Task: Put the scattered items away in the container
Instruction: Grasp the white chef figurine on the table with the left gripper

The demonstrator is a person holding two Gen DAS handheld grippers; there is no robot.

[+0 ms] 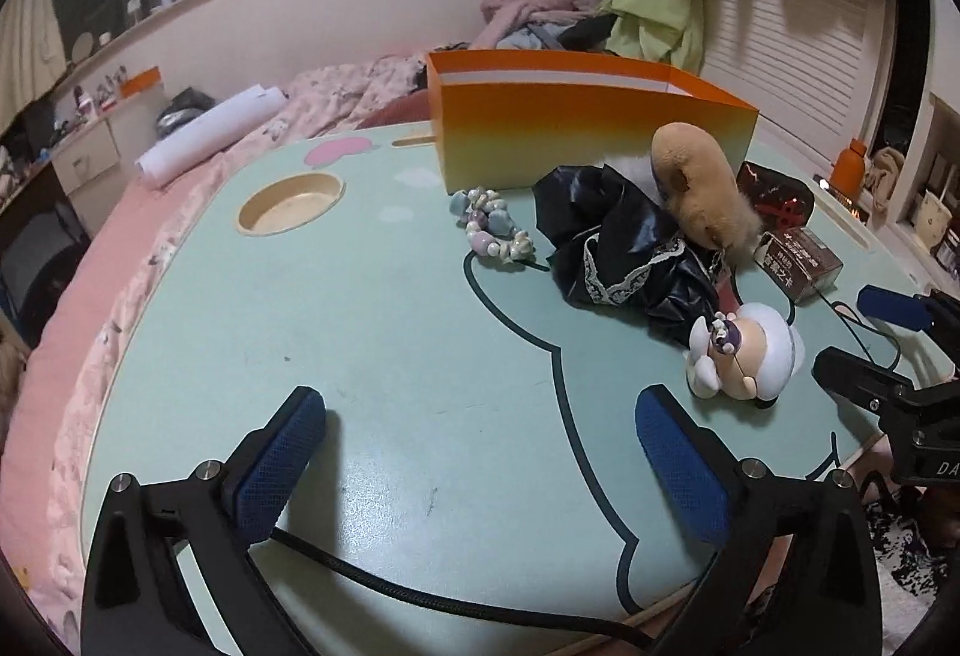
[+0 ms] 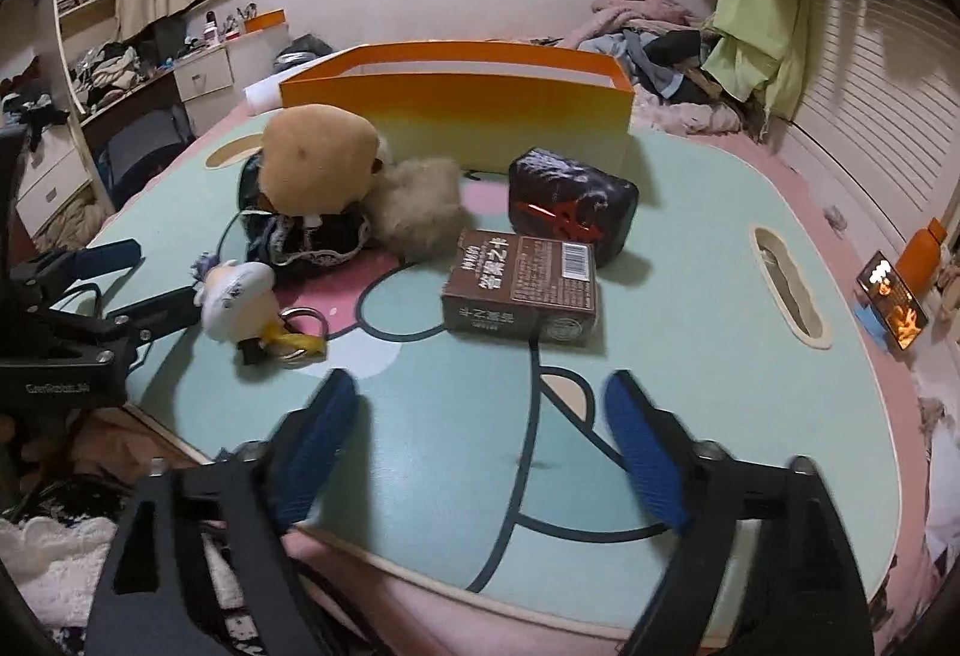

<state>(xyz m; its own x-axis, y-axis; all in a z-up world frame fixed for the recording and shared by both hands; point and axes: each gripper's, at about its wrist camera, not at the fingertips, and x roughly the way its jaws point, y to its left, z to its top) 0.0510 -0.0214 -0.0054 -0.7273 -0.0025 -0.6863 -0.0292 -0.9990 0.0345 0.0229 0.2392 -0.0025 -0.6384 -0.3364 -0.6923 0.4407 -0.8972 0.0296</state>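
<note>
An orange open-topped box (image 1: pixel 594 116) (image 2: pixel 456 110) stands at the far edge of a mint-green lap table (image 1: pixel 360 326). In front of it lie a bead bracelet (image 1: pixel 492 230), a black lace-trimmed cloth (image 1: pixel 624 248) under a tan plush (image 1: pixel 702 188) (image 2: pixel 318 164), a white plush keychain (image 1: pixel 744 356) (image 2: pixel 240 296), a brown carton (image 2: pixel 522 290) and a dark wrapped packet (image 2: pixel 570 206). My left gripper (image 1: pixel 480 398) hovers open over bare table, short of the bracelet. My right gripper (image 2: pixel 480 386) is open too, just short of the carton, with nothing between its fingers.
The table sits on a pink bed. It has a round cup recess (image 1: pixel 291 204) at the left and a handle slot (image 2: pixel 786 290) at the right. A paper roll (image 1: pixel 210 134) and a clothes pile (image 2: pixel 672 32) lie beyond. An orange bottle (image 2: pixel 927 248) stands far right.
</note>
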